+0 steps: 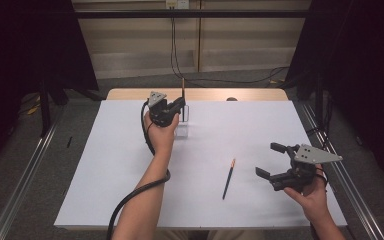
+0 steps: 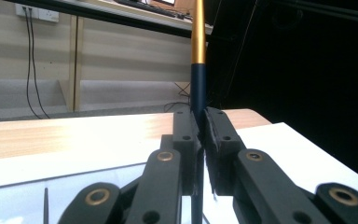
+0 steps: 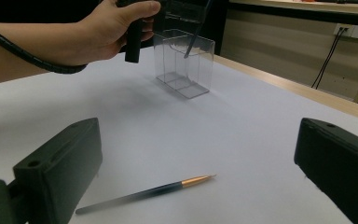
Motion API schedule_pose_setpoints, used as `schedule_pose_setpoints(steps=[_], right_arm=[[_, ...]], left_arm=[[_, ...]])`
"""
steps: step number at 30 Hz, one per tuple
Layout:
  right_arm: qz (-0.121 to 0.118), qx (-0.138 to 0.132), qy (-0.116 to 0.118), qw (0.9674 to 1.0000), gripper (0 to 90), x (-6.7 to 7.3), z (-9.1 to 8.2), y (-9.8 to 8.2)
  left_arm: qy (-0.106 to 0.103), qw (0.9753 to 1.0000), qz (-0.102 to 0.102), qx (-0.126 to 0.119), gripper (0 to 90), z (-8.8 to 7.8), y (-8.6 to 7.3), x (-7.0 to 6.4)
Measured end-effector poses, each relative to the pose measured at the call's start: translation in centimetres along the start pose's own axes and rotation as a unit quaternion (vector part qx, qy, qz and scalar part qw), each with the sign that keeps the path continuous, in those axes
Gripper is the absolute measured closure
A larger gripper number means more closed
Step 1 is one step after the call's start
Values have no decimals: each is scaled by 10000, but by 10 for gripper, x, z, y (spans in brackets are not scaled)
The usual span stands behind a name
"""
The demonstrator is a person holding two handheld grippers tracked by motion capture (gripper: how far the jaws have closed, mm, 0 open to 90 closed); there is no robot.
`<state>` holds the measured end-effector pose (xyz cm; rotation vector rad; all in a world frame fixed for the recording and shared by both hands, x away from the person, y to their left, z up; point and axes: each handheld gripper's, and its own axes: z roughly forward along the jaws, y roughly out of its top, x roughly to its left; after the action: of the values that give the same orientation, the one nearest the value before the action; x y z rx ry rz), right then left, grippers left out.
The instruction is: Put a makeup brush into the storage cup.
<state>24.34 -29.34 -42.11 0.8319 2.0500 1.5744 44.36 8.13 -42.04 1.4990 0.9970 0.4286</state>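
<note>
Clear plastic walls of the small box (image 3: 184,63) stand on the white sheet (image 1: 130,165) toward the far side of the table (image 1: 205,94), and I hold my left gripper (image 1: 181,103) just above it. Its jaws are clenched on a dark-blue pen with a gold end (image 2: 198,70); in the left gripper view the pen rises upright between the two black pads, the gold part on top. From the right gripper view the pen's lower end reaches down inside the box, tilted a little, with my left hand (image 3: 107,30) wrapped round the gripper body beside the box.

My right gripper (image 1: 270,159) hovers over the near right part of the sheet, jaws spread wide and grasping nothing. A second pen (image 3: 144,192), also dark with a gold end, lies flat on the sheet just left of that gripper in the high view, well apart from the box and touching neither jaw. Black cable (image 1: 130,197) trails back along my left forearm.
</note>
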Motion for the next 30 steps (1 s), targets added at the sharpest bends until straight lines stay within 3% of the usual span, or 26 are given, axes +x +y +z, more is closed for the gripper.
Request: schedule_pose_setpoints(steps=[30], right_arm=[[-26,11,50,10000,4,1,1,0]], left_arm=[[115,9999,46,70,837,-2,-12,2]])
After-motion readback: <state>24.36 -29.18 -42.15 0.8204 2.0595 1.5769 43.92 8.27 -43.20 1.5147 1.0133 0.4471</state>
